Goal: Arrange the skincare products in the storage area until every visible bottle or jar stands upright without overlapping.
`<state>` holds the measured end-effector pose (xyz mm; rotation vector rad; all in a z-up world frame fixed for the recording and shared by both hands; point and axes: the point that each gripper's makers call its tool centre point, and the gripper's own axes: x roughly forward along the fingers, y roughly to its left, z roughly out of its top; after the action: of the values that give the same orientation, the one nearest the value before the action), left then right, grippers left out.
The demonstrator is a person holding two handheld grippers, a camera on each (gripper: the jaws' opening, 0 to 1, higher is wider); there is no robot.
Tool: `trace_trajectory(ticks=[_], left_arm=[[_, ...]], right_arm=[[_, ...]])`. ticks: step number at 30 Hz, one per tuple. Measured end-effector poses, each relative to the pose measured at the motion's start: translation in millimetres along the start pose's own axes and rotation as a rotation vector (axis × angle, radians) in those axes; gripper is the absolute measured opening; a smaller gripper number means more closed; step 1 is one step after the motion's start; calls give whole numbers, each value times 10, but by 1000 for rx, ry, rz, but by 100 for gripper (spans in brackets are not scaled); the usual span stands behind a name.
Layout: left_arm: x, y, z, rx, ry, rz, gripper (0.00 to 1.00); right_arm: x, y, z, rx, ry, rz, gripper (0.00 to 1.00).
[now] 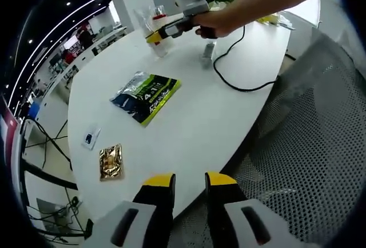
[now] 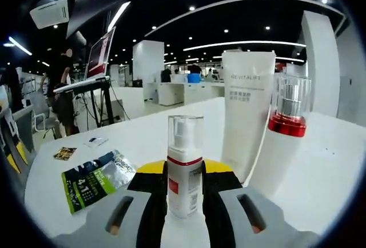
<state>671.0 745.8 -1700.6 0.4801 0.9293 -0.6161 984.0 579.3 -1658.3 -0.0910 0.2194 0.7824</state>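
Observation:
A small pump bottle (image 2: 185,145) with a clear cap and a red band stands upright between the jaws of my right gripper (image 2: 184,175), which is shut on it. Just behind it stand a white tube (image 2: 247,108) and a white bottle (image 2: 284,145) with a red ring and clear cap, both upright. In the left gripper view a hand holds the right gripper (image 1: 155,35) at this group of bottles (image 1: 153,19) on the far side of the white table (image 1: 189,122). My left gripper (image 1: 189,180) hangs open over the table's near edge, holding nothing.
A green and black pouch (image 1: 146,96), a gold sachet (image 1: 110,162) and a small white card (image 1: 90,136) lie flat on the table. A small clear object (image 1: 207,52) stands beneath the hand. A black cable (image 1: 240,82) runs across the table, and a mesh chair (image 1: 309,139) is on the right.

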Motion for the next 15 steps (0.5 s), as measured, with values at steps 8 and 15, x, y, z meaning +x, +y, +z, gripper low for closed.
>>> trace_trajectory(ticks=[8, 15], left_arm=[[17, 5, -19, 1, 2, -2, 21], [23, 12, -26, 0, 2, 0, 21]], right_arm=[[31, -12, -5, -13, -22, 7, 20], [12, 38, -11, -42, -30, 20, 20]])
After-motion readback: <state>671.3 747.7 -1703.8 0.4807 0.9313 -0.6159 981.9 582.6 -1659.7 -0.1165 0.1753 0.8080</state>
